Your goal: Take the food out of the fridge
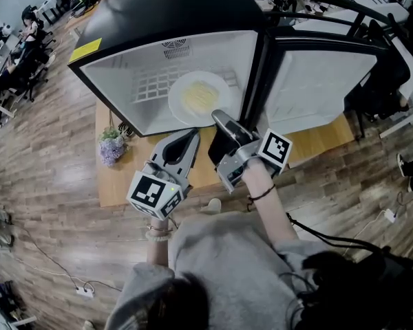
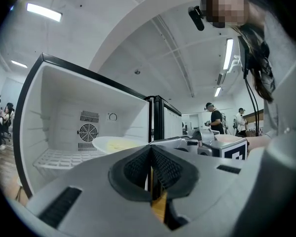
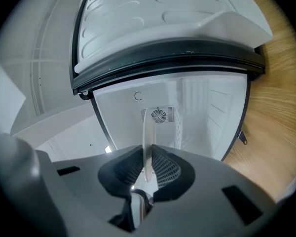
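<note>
The food [image 1: 195,99], a pale yellow flat portion, lies on a white plate [image 1: 198,98] at the mouth of the open mini fridge [image 1: 172,19], over the white wire shelf [image 2: 56,158]. In the left gripper view the plate [image 2: 114,143] appears to sit above the shelf rather than on it. The right gripper [image 1: 220,117] has its jaws closed on the near rim of the plate. In its own view the plate [image 3: 147,142] shows edge-on, pinched between the two ribbed pads [image 3: 164,169]. A round fan grille [image 3: 159,115] shows on the fridge's back wall. The left gripper [image 1: 191,136] hangs just beside the right one, below the plate, its jaws pressed together with nothing between them [image 2: 150,164]. The fridge door [image 1: 323,88] stands swung open to the right. The fridge rests on a wooden counter [image 1: 124,181], with a small pot of purple flowers [image 1: 112,145] near its left corner.
</note>
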The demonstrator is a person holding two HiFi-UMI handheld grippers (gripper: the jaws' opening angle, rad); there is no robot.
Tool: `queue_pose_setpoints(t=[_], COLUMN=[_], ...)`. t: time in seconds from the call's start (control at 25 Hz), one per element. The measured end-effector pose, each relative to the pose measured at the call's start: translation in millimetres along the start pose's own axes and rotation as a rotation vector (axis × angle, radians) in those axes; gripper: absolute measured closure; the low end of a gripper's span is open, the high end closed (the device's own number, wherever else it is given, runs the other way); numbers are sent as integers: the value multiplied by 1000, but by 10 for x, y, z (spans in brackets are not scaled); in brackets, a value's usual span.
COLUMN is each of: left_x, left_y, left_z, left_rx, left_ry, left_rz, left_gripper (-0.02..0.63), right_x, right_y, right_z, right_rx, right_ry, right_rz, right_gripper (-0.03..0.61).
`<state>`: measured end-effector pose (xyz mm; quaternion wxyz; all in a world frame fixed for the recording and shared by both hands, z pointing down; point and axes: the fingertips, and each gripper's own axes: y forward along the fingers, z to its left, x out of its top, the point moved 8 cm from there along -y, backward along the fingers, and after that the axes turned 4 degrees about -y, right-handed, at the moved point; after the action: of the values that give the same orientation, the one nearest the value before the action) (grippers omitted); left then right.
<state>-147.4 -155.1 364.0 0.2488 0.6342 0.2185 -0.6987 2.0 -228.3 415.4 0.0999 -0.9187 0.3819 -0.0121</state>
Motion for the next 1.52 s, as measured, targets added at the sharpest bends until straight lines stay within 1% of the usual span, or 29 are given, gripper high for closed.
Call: queue_pose_setpoints(t=[0.12,0.36,0.56,0.72,0.84,1.04,1.52], left_x=[1,54,33,31,25,-13,-32], left_y=[-16,-64,-85,-103,-74,-55,13], left_z=[-50,-160,-236,-274,-283,-278,-295], left_rx=[5,18,13,18,13,15,27], left_ry=[23,10,4,-11,-9,-35,-39], left_rz=[13,-11,0,-6,-10,-9,-2], left_gripper=[606,606,606,606,606,606,606], right_x=[-18,-37,-56,-50,-28,-7,95], right_y=[-62,-207,-252,-272,-271,-284,-288], right_z=[7,14,10,16,22,2,-10], right_rx=[8,14,18,18,20,17,13], right_ry=[9,17,13,11,12,19,18], right_rz=[7,20,36,38,41,36,32], right_gripper=[529,528,529,531,531,531,531])
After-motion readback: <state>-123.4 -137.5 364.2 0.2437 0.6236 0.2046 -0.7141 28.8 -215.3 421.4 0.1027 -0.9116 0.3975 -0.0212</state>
